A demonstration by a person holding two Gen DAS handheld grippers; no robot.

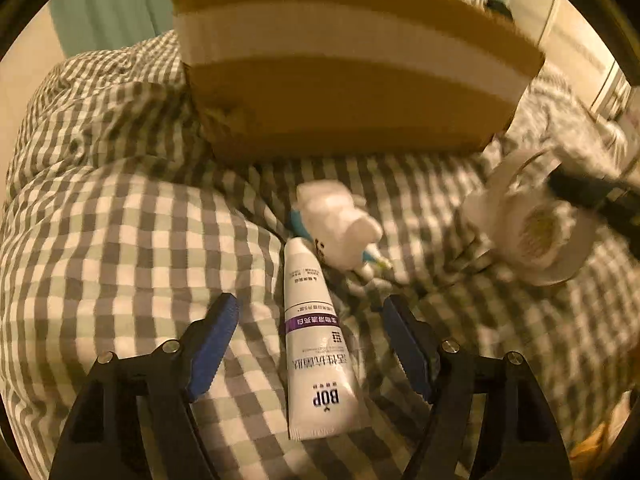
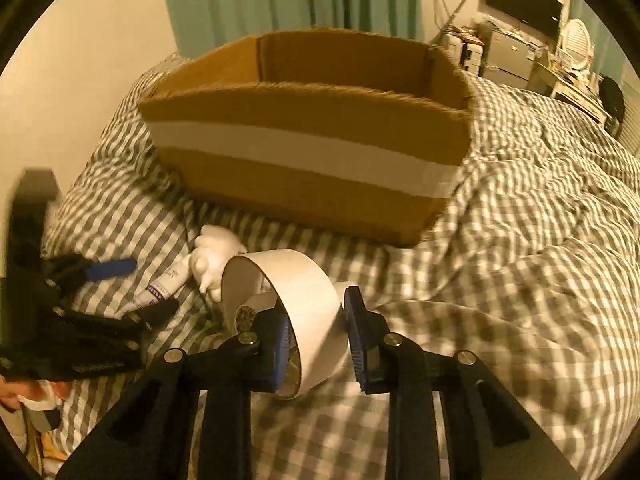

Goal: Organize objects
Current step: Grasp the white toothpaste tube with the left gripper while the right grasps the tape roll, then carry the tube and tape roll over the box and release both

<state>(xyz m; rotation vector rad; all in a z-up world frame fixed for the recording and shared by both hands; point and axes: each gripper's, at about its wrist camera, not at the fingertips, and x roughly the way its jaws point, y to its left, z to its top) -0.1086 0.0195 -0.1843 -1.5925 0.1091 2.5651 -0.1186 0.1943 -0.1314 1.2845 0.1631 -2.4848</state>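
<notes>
Left wrist view: toothpaste tube (image 1: 316, 344) lies lengthwise, cap toward cardboard box (image 1: 344, 80).

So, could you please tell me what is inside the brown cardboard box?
The brown cardboard box shows only bare inner walls from the right wrist view; its floor is hidden behind the front wall.

Box (image 1: 344, 92) top edge cut off by frame in left wrist view, inside not visible there; right wrist view shows only upper inner walls, floor hidden. Tape roll (image 1: 532, 220) smeared by motion blur in left view, dark bar crossing it too blurred to ID. Blue item (image 1: 298, 222) mostly hidden under white figurine (image 1: 336, 224); figurine soft, details unreadable. Small print on tube (image 1: 316, 344) too fine to read apart from "BOP". Right view: left gripper (image 2: 132, 286) blurred, hand (image 2: 24, 394) cut by edge. Far shelf clutter (image 2: 516, 48) too small to tell.
</notes>
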